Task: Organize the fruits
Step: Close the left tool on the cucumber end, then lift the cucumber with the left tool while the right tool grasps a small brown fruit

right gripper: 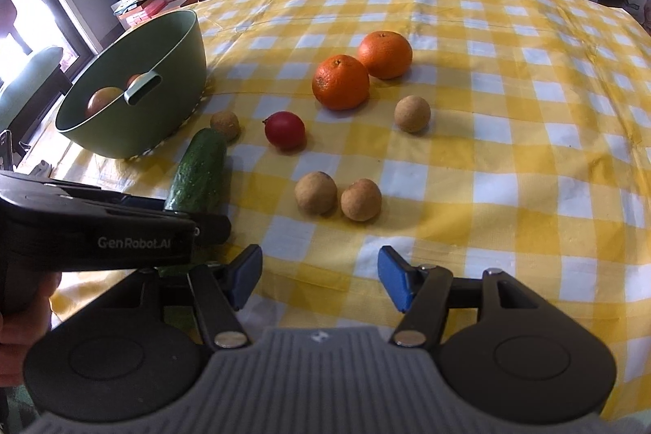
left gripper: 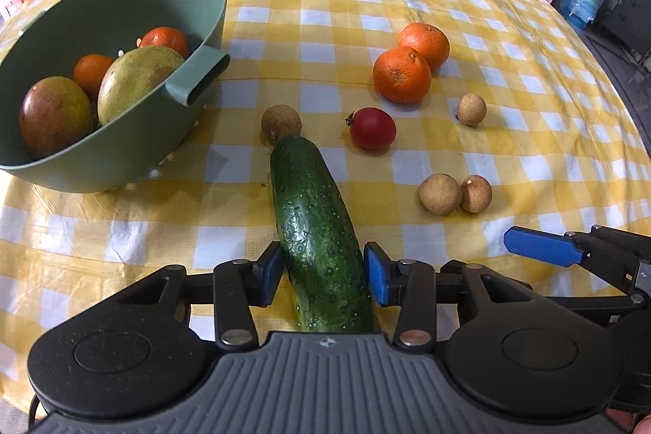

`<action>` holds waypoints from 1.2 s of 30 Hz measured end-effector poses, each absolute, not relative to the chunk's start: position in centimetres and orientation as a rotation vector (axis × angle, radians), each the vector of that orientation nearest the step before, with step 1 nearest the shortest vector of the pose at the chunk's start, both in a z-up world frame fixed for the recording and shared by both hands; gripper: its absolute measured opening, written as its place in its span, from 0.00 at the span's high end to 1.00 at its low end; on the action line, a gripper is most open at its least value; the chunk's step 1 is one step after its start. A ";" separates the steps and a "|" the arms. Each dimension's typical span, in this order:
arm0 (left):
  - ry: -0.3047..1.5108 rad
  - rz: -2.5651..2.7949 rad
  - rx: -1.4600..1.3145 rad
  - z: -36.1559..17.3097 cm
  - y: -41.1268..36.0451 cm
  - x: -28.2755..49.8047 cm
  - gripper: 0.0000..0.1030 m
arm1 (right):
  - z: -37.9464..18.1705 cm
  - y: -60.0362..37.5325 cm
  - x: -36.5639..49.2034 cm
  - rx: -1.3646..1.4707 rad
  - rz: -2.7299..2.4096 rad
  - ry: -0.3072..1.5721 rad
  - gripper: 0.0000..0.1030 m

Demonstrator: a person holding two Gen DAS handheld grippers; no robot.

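- The left tongs stand around the near part of the cucumber; the blue pads are at its two sides. Whether they already press it or only touch it, I cannot tell from this angle.
- The grip is near one end of the cucumber, so when lifted the long far end may sink or turn between the pads, and it could slip out.
- The far tip of the cucumber touches a small brown longan. I think that lifting or pulling may roll this fruit toward the green bowl or away over the tabletop.
- The bowl already holds two mangoes and two oranges, so there is not much room for a long cucumber; it may stay propped on the rim.
- The right tongs are wide open and hold nothing, over bare cloth. The pair of longans is a little ahead of them, and the red fruit and two oranges are farther.
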State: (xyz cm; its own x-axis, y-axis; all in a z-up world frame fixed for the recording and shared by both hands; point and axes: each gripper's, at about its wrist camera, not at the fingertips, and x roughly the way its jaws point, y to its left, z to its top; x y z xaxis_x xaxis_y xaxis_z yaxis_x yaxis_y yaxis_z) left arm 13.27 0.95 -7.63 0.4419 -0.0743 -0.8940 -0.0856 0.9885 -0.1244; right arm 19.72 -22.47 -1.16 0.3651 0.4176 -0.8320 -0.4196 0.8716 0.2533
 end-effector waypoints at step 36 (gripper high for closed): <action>0.897 -0.057 -0.162 -4.3 1.6 10.7 0.56 | -1.6 -22.6 22.5 0.005 0.451 1.004 0.78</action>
State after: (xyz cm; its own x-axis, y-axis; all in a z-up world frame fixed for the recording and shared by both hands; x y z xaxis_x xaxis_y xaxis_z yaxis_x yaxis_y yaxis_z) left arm 10.66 1.63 -4.27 0.6233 -0.1171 -0.7732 -0.0187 0.9862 -0.1644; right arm 22.47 -22.59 -1.59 0.4525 0.3677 -0.8124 -0.3635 0.9080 0.2085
